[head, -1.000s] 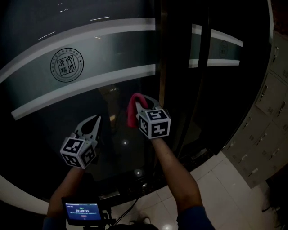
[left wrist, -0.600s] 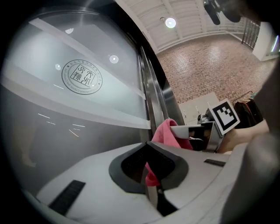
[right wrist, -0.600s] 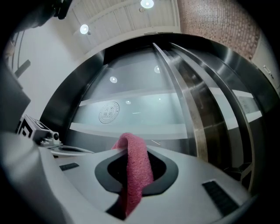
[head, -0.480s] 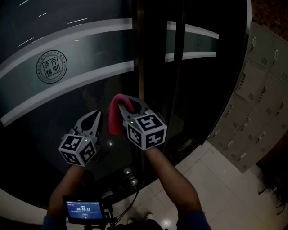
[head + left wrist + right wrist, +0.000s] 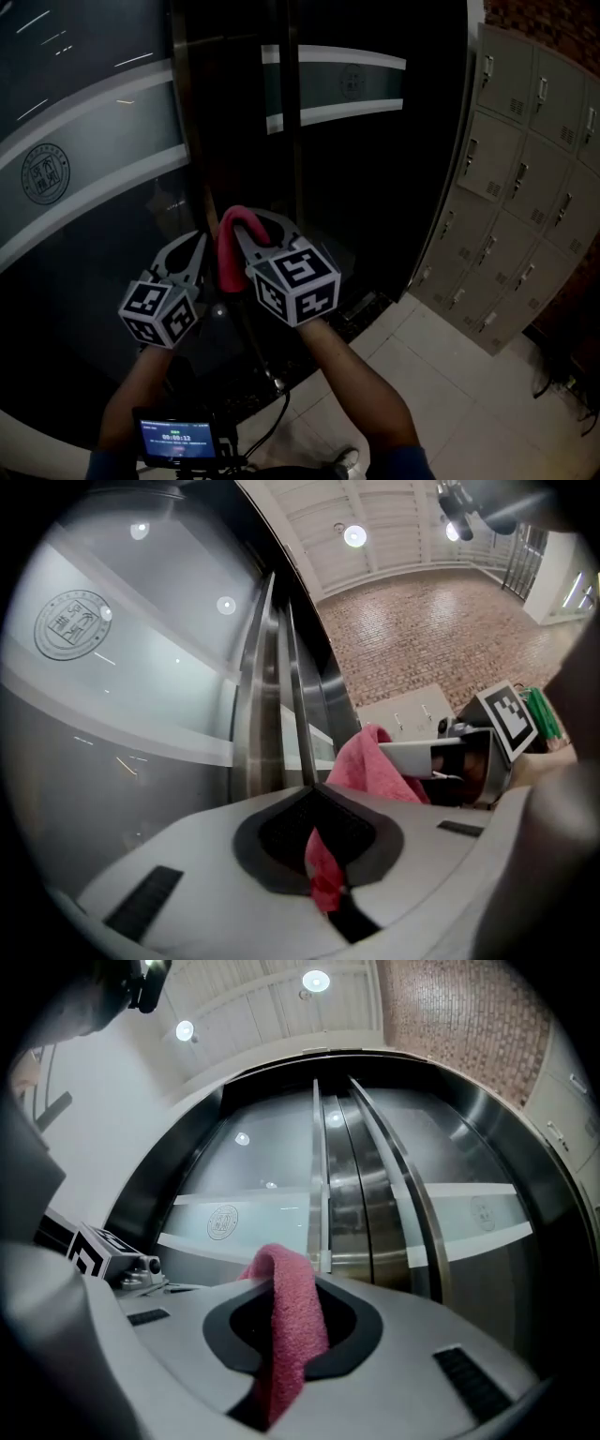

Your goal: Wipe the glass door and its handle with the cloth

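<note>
The door (image 5: 84,225) is dark, glossy glass with curved frosted bands and a round emblem (image 5: 45,173); a brushed steel bar (image 5: 294,141) runs vertically. Grey metal lockers (image 5: 525,169) stand at right on a pale tiled floor (image 5: 450,394). The right gripper (image 5: 251,228) clamps a red terry cloth (image 5: 228,258), which loops over its tips. The left gripper (image 5: 196,241) has its jaws nearly together, with a strip of cloth in the seam. Compared with 0.5 s ago, the emblem sits further left, more lockers show, and the cloth is nearer the left gripper.

Two claws (image 5: 199,240) (image 5: 251,225), one pink cloth (image 5: 231,258), two glass doors (image 5: 84,141) (image 5: 375,141), one screen (image 5: 175,437)
</note>
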